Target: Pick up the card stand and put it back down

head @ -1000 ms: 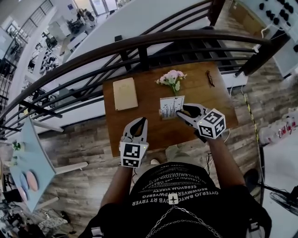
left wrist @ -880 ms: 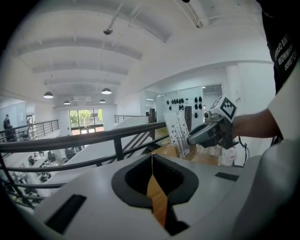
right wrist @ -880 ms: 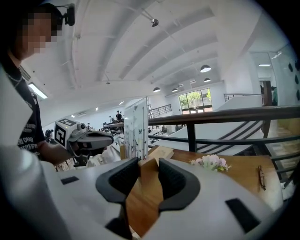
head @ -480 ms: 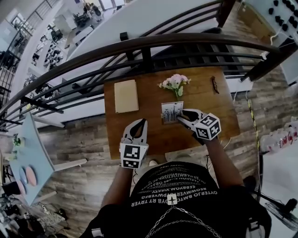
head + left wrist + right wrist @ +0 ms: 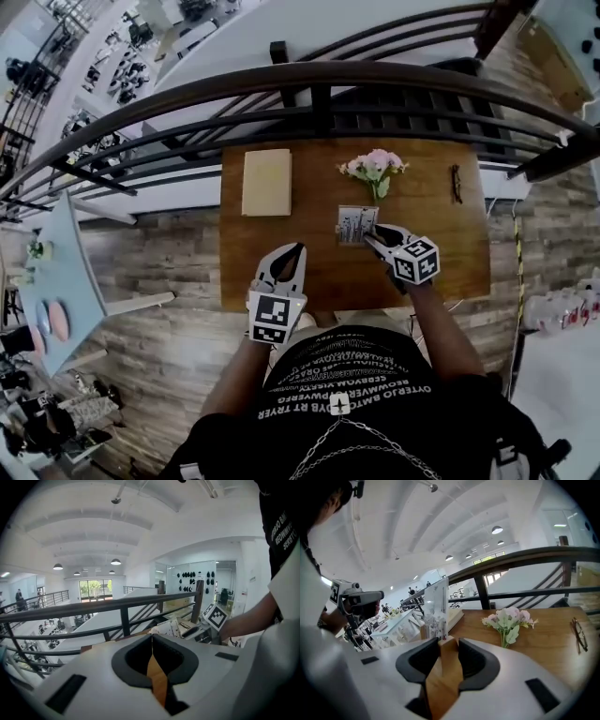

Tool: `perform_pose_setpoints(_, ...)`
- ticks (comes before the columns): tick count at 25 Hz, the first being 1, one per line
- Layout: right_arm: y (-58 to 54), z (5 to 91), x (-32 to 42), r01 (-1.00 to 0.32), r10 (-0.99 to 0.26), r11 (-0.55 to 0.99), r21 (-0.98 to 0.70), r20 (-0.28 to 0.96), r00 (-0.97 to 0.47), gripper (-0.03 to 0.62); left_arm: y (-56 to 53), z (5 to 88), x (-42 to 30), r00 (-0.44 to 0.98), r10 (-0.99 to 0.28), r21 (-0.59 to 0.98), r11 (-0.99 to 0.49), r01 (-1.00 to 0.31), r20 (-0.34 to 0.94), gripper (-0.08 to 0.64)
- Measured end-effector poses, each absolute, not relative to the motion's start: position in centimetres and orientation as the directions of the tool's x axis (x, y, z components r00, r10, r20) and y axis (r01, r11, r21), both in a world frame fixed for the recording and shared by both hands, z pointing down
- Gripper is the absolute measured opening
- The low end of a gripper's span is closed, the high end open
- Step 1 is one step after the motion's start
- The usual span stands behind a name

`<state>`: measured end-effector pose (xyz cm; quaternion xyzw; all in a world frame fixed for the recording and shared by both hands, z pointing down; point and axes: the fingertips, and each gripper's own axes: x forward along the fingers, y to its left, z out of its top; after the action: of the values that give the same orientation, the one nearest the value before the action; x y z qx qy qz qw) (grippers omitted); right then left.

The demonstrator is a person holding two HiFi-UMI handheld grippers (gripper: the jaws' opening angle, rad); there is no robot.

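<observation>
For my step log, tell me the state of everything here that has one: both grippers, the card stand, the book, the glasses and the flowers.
left gripper: shut, nothing between its jaws.
right gripper: shut on the card stand's wooden base.
card stand: upright, gripped at its base.
book: closed, lying flat.
eyeglasses: lying flat, untouched.
flower bunch: lying down, untouched.

White lettering runs in lines across the person's black shirt, but it is upside down and too blurred to read. Print on the card stand is too small to make out.
</observation>
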<state>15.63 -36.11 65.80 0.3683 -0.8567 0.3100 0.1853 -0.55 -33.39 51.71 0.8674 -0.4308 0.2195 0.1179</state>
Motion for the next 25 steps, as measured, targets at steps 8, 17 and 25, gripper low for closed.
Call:
perform_pose_setpoints(8,-38.0,72.5,14.2,-0.73,-0.435,0.557,-0.395,0.611,-0.662,0.144,-33.9,53.1,-0.9,0.488,-0.695,0.025,-0.561,-0.827,0.528,0.029)
perform_pose_setpoints(17,-37.9,78.3,12.2,-0.72,-0.368,0.571,-0.394,0.661,-0.654,0.144,-33.8,54.0,-4.1,0.407,-0.706,0.007,-0.496,-0.868,0.58,0.029)
perform_pose_setpoints(25,-37.7,79.0,11.5,-0.678,-0.38,0.687,-0.263,0.665,-0.643,0.146,-33.0,54.5,-4.4,0.4,-0.693,0.012,-0.492,-0.87,0.6,0.029)
